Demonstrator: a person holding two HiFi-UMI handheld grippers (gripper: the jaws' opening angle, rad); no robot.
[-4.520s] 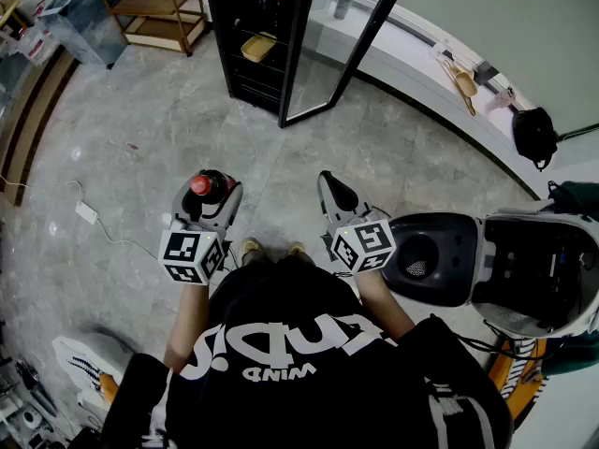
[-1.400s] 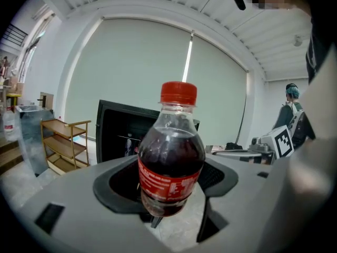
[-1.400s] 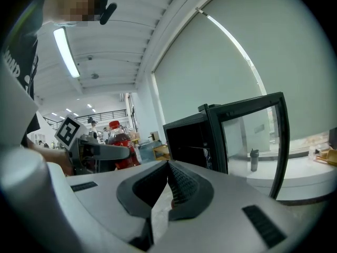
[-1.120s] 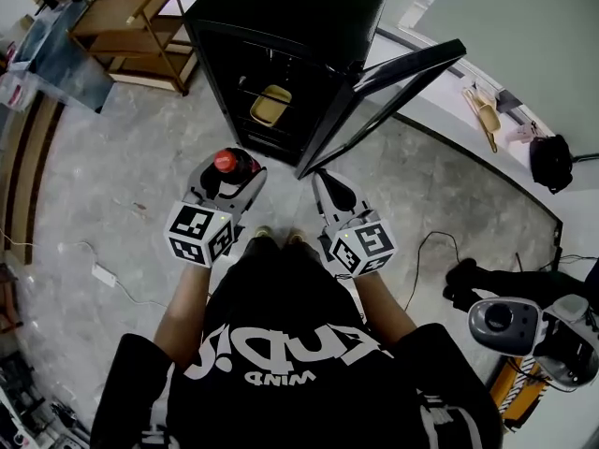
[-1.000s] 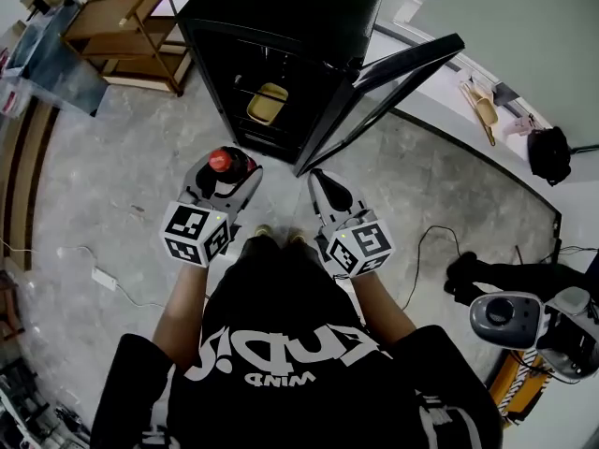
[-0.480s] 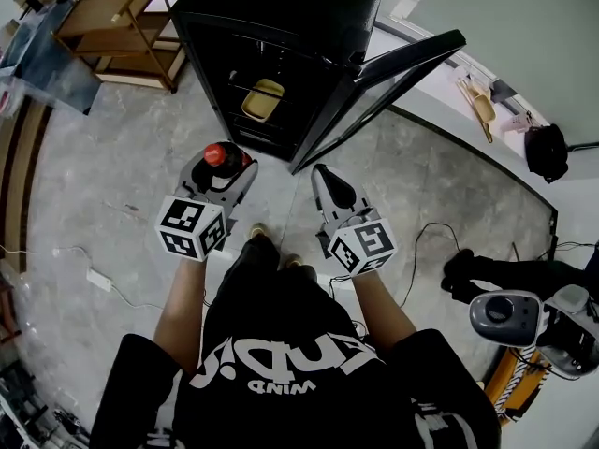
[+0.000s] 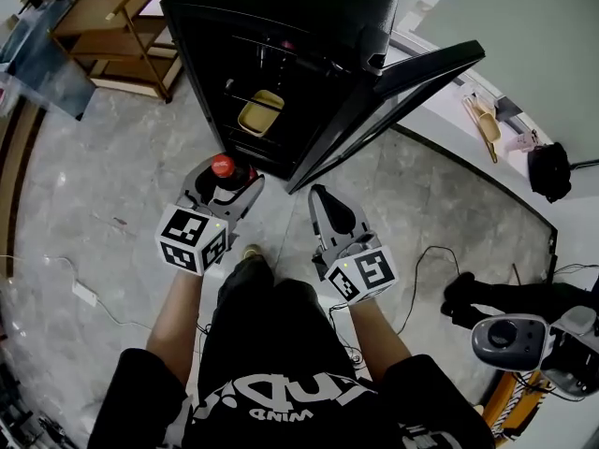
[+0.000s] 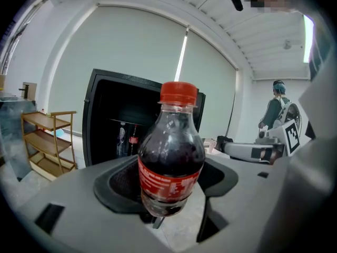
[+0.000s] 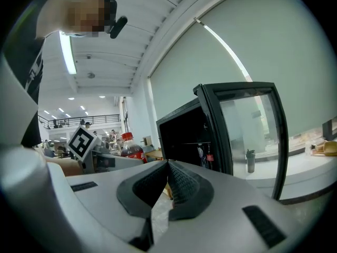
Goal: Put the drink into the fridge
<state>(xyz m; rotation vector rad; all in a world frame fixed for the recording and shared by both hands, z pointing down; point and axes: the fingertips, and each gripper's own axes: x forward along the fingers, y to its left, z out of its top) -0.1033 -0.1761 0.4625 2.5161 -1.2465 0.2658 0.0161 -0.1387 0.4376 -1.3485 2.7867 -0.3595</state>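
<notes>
My left gripper is shut on a dark cola bottle with a red cap and red label, held upright. The black fridge stands just ahead with its glass door swung open to the right. Wire shelves inside hold a yellow tray and some bottles. My right gripper is shut with nothing in it, beside the left one and below the door's edge. The right gripper view shows its closed jaws in front of the fridge and door, with the bottle at the left.
A wooden shelf rack stands left of the fridge. A white counter with a scoop runs along the right wall. A cable, a black bag and a grey machine lie on the floor at right.
The person has stepped closer to the fridge, which now looms larger. Both grippers stay as they were, the left still holding the bottle.
</notes>
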